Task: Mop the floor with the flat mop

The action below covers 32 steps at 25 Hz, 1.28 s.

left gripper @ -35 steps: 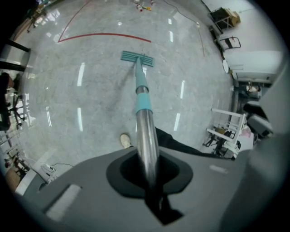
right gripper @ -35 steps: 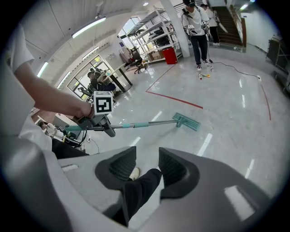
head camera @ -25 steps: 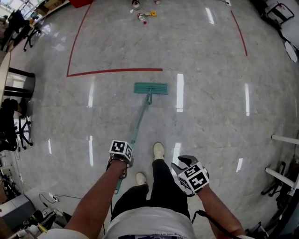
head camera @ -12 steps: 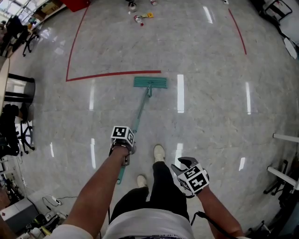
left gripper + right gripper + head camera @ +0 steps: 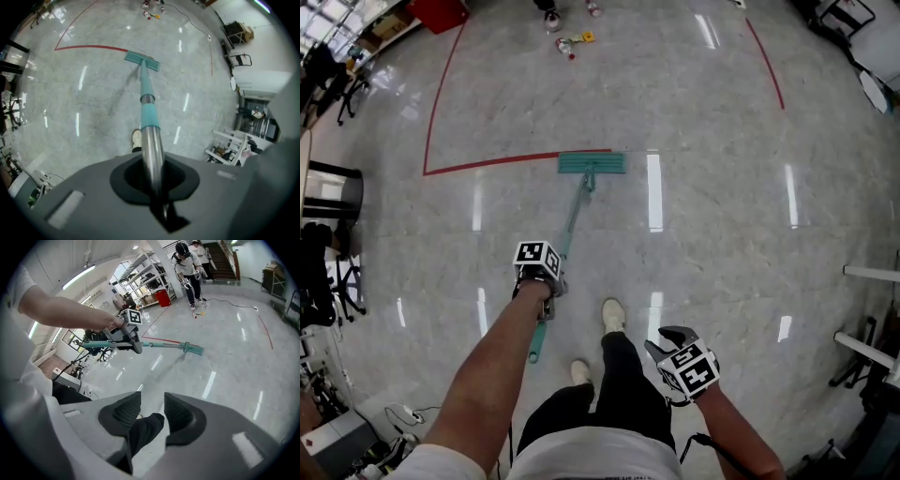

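The flat mop has a teal head (image 5: 592,163) flat on the grey floor, its far edge at the red tape line (image 5: 487,162). Its teal and metal handle (image 5: 567,230) slants back toward me. My left gripper (image 5: 540,274) is shut on the handle; in the left gripper view the metal shaft (image 5: 151,150) runs out between the jaws to the head (image 5: 142,61). My right gripper (image 5: 677,339) hangs by my right leg, open and holding nothing; its pads (image 5: 177,412) stand apart. The right gripper view also shows the left gripper (image 5: 126,336) and the mop head (image 5: 193,349).
Small bottles and bits (image 5: 566,43) lie on the floor far ahead, near a red box (image 5: 439,11). Office chairs and a black stand (image 5: 333,192) line the left side, white racks (image 5: 867,309) the right. Another person (image 5: 190,268) stands in the distance. My shoes (image 5: 613,316) are behind the mop.
The mop head has slid forward until it reaches the red line. My left gripper moved forward with the handle, and my feet stepped ahead. The right gripper stayed by my side.
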Tool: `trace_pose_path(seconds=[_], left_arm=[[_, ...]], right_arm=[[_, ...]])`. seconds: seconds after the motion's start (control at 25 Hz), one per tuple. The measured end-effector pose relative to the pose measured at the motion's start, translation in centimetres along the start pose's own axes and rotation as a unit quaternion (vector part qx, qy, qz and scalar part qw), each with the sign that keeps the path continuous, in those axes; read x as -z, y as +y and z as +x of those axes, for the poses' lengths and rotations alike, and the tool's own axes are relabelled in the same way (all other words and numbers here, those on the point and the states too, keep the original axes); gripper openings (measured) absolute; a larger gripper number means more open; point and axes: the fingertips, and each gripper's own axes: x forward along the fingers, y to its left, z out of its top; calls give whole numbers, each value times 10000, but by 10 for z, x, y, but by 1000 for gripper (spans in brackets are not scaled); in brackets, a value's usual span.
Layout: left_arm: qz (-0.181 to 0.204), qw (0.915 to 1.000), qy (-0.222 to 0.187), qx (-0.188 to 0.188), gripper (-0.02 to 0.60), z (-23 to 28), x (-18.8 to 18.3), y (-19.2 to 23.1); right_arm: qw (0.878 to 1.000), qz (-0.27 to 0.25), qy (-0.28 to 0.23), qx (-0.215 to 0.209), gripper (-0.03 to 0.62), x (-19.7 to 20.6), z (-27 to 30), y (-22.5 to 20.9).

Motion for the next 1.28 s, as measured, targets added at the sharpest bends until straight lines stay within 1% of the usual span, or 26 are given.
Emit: trace_pose_path(seconds=[0.2, 0.36, 0.6, 0.76, 0.92, 1.0, 1.12, 1.28], left_arm=[[-142, 9996, -53, 247, 43, -1, -15, -13], [-182, 9992, -96, 330, 43, -1, -20, -14], [-241, 9979, -296, 521, 41, 4, -2, -14], [-204, 9973, -369, 603, 41, -2, 29, -1], [21, 9979, -425, 485, 41, -9, 70, 23], [65, 9979, -415, 488, 41, -10, 95, 34], [54, 9982, -365, 465, 41, -8, 134, 50], [-95, 9984, -283, 487, 41, 0, 182, 68]], right_arm=[[10000, 7, 24, -23, 160, 0, 0, 2], [10000, -17, 48, 4, 160, 2, 0, 1], [9999, -113, 72, 13, 160, 6, 1, 1], [9998, -198, 21, -36, 160, -4, 5, 9], [9992, -381, -12, -80, 160, -12, 10, 17], [9989, -466, 0, -78, 160, -13, 13, 20], [9984, -555, 22, -93, 160, -16, 14, 27], [9976, -670, 100, -104, 160, -15, 18, 36]])
